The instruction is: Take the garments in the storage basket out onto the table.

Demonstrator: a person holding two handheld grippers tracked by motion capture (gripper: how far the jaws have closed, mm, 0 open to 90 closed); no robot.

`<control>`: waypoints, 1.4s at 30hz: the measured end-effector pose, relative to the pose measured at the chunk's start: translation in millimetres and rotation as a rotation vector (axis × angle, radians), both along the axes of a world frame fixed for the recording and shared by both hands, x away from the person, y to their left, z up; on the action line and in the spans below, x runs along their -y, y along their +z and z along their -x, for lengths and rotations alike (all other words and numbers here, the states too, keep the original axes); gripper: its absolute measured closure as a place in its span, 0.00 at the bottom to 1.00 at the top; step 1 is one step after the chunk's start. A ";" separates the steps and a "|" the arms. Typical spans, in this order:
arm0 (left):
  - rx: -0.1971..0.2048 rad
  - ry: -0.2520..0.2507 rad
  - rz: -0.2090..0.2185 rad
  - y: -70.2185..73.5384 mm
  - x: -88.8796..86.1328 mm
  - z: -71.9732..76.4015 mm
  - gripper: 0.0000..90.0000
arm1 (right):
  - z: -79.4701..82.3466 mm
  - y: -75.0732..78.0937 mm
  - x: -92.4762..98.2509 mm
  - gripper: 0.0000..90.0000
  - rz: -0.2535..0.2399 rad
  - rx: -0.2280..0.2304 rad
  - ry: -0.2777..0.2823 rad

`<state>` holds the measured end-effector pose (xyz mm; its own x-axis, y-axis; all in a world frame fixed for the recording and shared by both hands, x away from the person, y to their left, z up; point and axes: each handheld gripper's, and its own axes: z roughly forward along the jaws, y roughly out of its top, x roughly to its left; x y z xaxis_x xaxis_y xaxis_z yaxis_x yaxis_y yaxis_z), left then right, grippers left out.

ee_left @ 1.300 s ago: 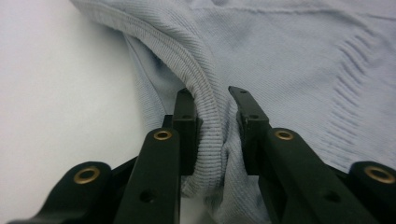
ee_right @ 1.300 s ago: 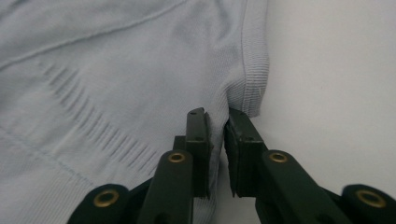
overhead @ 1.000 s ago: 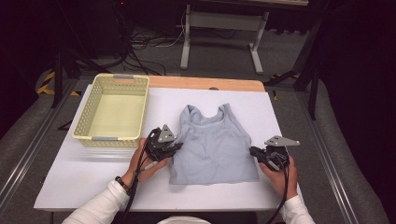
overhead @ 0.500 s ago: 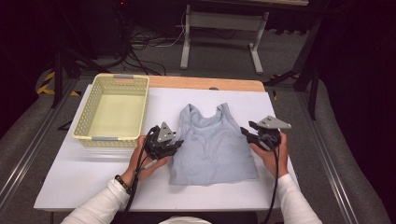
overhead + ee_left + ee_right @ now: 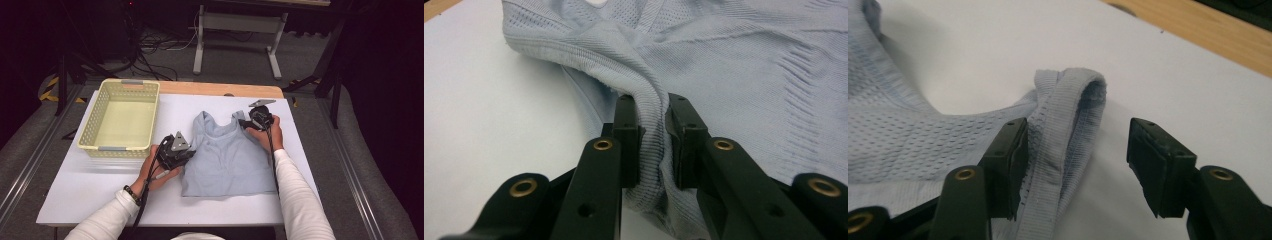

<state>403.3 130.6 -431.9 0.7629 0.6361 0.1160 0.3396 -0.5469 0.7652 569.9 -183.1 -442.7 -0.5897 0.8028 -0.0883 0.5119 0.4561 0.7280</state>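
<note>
Knit grey top (image 5: 225, 160) lies flat on table (image 5: 90, 195). Left gripper (image 5: 651, 145), jaws just closing, pinches its side hem. Right gripper (image 5: 1075, 165), jaws just opening, straddles shoulder strap (image 5: 1068, 120); left pad seems to touch it, right pad clear.

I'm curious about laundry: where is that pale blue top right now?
In the high view the pale blue top lies flat mid-table, right of the yellow basket, between the left gripper and the right gripper.

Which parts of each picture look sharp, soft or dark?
High view: white table bright, room behind dark. Left gripper view: top knit crisp, fingers near the lens soft. Right gripper view: strap fairly sharp, wooden edge blurred.
</note>
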 end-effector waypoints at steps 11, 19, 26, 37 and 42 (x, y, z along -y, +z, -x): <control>0.051 -0.012 0.022 19.5 -5.4 6.4 0.89 | -4.6 -9.1 0.5 0.86 -0.091 -0.068 0.041; 0.077 -0.003 0.052 29.8 -10.5 8.2 0.89 | 4.9 8.2 -0.1 0.95 -0.049 -0.010 0.011; 0.105 0.007 0.049 33.2 -8.2 8.7 0.85 | 15.7 33.8 11.1 0.95 -0.043 0.095 -0.033; 0.128 0.036 0.045 32.7 -12.0 13.0 0.68 | 22.8 30.3 16.9 0.69 -0.073 0.099 -0.111; 0.131 -0.002 0.030 27.8 -13.5 23.8 0.64 | 46.4 27.9 23.5 0.66 -0.082 0.115 -0.091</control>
